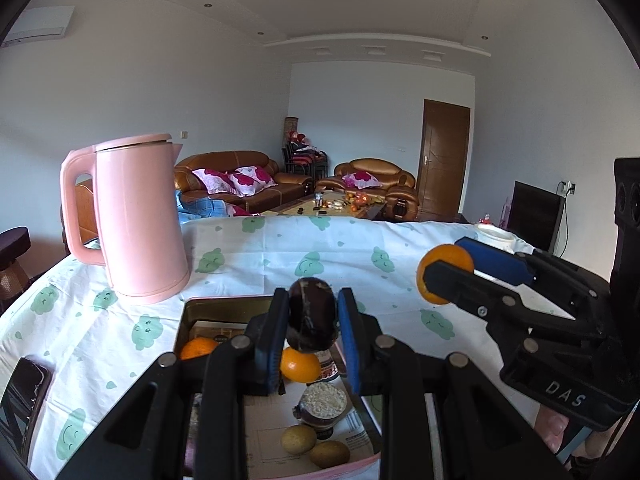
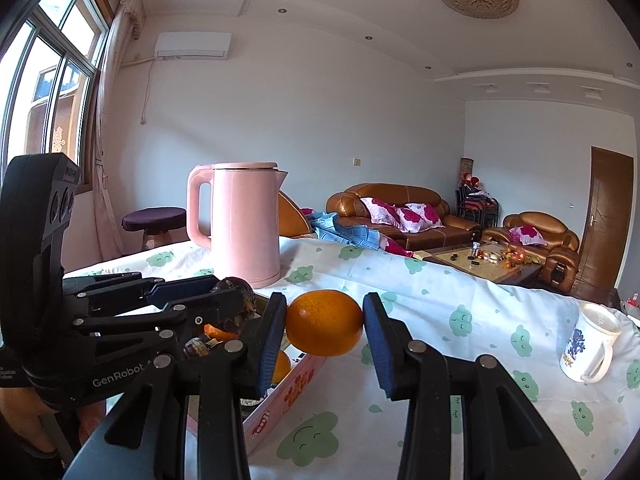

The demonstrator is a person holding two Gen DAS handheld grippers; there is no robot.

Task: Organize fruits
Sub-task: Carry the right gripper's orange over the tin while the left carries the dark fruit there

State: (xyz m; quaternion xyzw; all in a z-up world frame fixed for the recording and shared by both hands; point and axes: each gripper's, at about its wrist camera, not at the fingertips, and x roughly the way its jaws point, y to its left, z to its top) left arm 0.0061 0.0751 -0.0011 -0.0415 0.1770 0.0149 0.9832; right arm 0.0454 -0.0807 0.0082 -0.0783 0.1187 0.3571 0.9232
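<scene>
My left gripper [image 1: 313, 314] is shut on a dark purple-brown fruit [image 1: 312, 316] and holds it above an open shallow box [image 1: 188, 312]. The box holds two oranges [image 1: 300, 365], two brownish-yellow fruits [image 1: 298, 439] and a cut dark fruit with white flesh [image 1: 323, 402]. My right gripper [image 2: 325, 322] is shut on an orange [image 2: 325, 322], held above the table just right of the box [image 2: 296, 388]. The left view shows that gripper with its orange [image 1: 442, 276] at the right. The right view shows the left gripper and its dark fruit [image 2: 236, 300] at the left.
A pink electric kettle [image 1: 138, 220] stands on the white cloth with green prints [image 1: 260, 256], behind the box on the left. A white mug [image 2: 590, 344] stands at the table's right. A dark phone [image 1: 22, 392] lies at the left edge.
</scene>
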